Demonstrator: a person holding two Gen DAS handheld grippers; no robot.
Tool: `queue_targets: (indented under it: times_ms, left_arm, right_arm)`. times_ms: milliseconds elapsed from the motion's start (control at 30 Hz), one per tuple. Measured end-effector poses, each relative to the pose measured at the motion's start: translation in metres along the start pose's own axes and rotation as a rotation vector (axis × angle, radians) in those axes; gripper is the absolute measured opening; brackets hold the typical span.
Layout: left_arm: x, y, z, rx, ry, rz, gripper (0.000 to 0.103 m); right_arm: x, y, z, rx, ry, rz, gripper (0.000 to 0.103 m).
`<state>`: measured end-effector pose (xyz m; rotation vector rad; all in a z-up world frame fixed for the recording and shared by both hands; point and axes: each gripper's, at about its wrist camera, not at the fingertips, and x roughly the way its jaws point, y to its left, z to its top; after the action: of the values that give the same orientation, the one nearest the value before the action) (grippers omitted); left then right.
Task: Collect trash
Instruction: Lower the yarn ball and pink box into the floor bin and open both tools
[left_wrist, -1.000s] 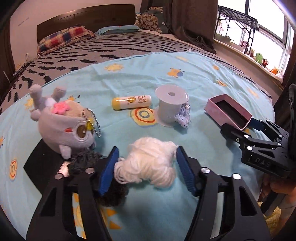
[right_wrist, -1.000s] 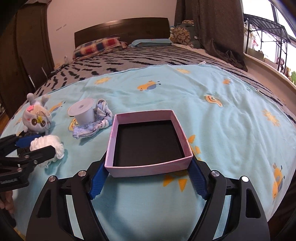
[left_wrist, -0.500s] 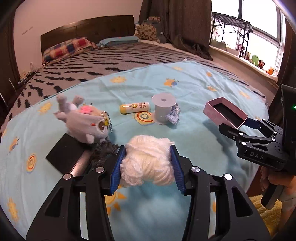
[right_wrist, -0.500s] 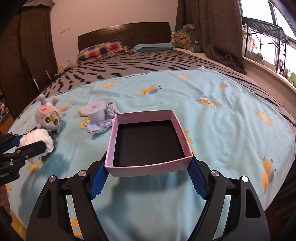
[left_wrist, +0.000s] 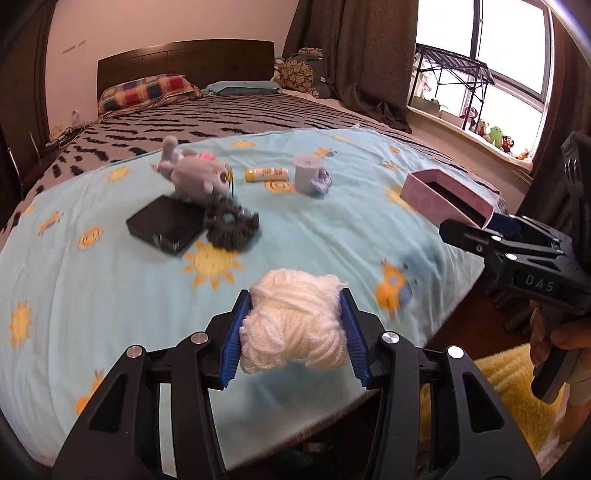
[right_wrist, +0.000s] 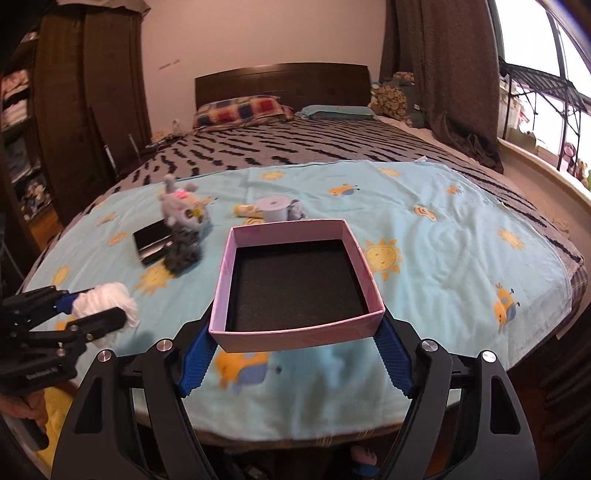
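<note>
My left gripper is shut on a white ball of yarn and holds it above the near edge of the bed. It also shows in the right wrist view at the left. My right gripper is shut on an open pink box with a black inside, held level above the bed's front edge. The box also shows at the right of the left wrist view.
On the light blue sheet lie a black box, a dark fuzzy scrunchie, a grey plush toy, a yellow tube and a grey spool with crumpled cloth. A yellow rug lies on the floor.
My left gripper closed on the yarn ball, lifted it and drew back toward the bed's near edge. My right gripper pulled back and rose with the pink box.
</note>
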<state>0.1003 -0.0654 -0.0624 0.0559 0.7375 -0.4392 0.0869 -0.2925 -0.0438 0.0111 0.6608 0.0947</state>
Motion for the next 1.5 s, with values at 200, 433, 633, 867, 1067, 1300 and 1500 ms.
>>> queue_targets:
  times_ms: [200,433,633,867,1067,1300,1500]
  left_arm:
    - [-0.024,-0.002,-0.043,-0.012,0.012,-0.017,0.045]
    - [-0.036,-0.004,-0.094,-0.03,0.066,-0.038,0.045]
    - [-0.013,-0.004,-0.141,-0.068,0.18,-0.04,0.045]
    - [0.028,0.003,-0.179,-0.073,0.29,-0.025,0.045]
    - [0.057,0.011,-0.197,-0.109,0.37,-0.047,0.045]
    - [0.077,0.006,-0.204,-0.102,0.43,-0.056,0.045]
    - [0.091,0.005,-0.213,-0.115,0.493,-0.063,0.046]
  right_arm:
    - [-0.02,0.031,-0.038,-0.051,0.064,0.08,0.078]
    - [-0.024,0.045,-0.09,-0.022,0.157,0.124,0.078]
    - [-0.008,0.052,-0.134,0.009,0.276,0.14,0.078]
    - [0.024,0.059,-0.171,0.022,0.401,0.135,0.078]
    - [0.057,0.06,-0.183,0.052,0.477,0.128,0.078]
    - [0.09,0.059,-0.188,0.095,0.552,0.132,0.078]
    - [0.096,0.054,-0.189,0.113,0.565,0.119,0.078]
